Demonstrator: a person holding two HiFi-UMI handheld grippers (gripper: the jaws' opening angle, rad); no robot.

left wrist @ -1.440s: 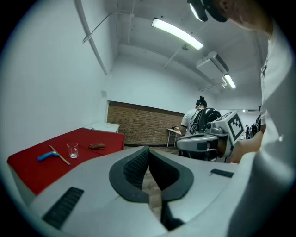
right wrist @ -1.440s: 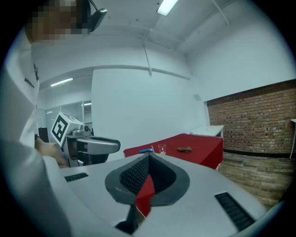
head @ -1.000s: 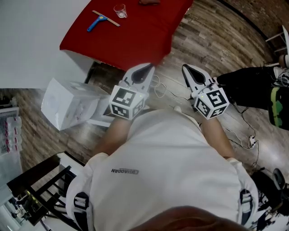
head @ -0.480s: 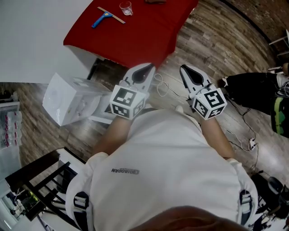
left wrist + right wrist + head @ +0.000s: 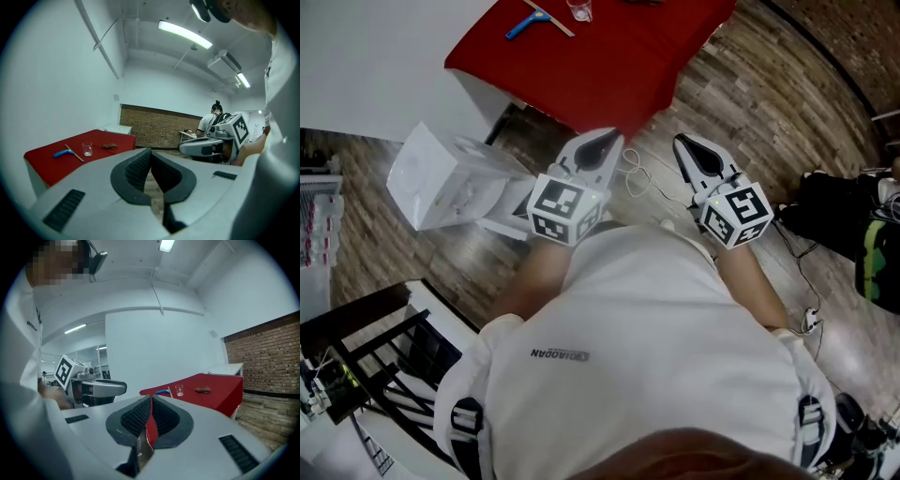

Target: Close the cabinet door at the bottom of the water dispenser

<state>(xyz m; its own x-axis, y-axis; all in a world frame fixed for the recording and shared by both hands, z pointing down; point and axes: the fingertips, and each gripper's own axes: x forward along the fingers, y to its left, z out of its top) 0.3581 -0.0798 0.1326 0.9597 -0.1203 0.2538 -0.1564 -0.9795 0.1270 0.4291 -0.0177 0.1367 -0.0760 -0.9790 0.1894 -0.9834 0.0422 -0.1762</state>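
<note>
A: Where's the water dispenser?

B: Head view, left of centre. It's a white boxy unit [image 5: 450, 183] on the wood floor [image 5: 741, 103], beside the near corner of the red table [image 5: 609, 56]. A flat white panel [image 5: 502, 225] lies at its foot on the side toward the person. I can't tell from above whether that is the cabinet door, or how far it stands open.

A: And the grippers?

B: The left gripper [image 5: 602, 142] is in front of the person's chest, with its marker cube overlapping that panel in the picture. Its own view shows the room and none of the dispenser. The tips meet there, the ribbed pads are together, and nothing is between them.

A: The right one?

B: The right gripper [image 5: 694, 145] is level with the left, a gap apart and pointing the same way. Its jaws are pressed together and empty. The red sliver in the slit is the table behind.

A: What's around them?

B: On the red table are a blue-handled tool [image 5: 525, 23], a clear glass [image 5: 579, 9] and a small brown item [image 5: 110, 146]. A thin cable [image 5: 642, 183] is looped on the floor between the grippers, and there's a dark bag [image 5: 834, 211] to the right. A black rack [image 5: 375, 347] sits lower left. The brick wall [image 5: 154, 124] is at the far end, with another person [image 5: 211, 122] standing by it.
</note>
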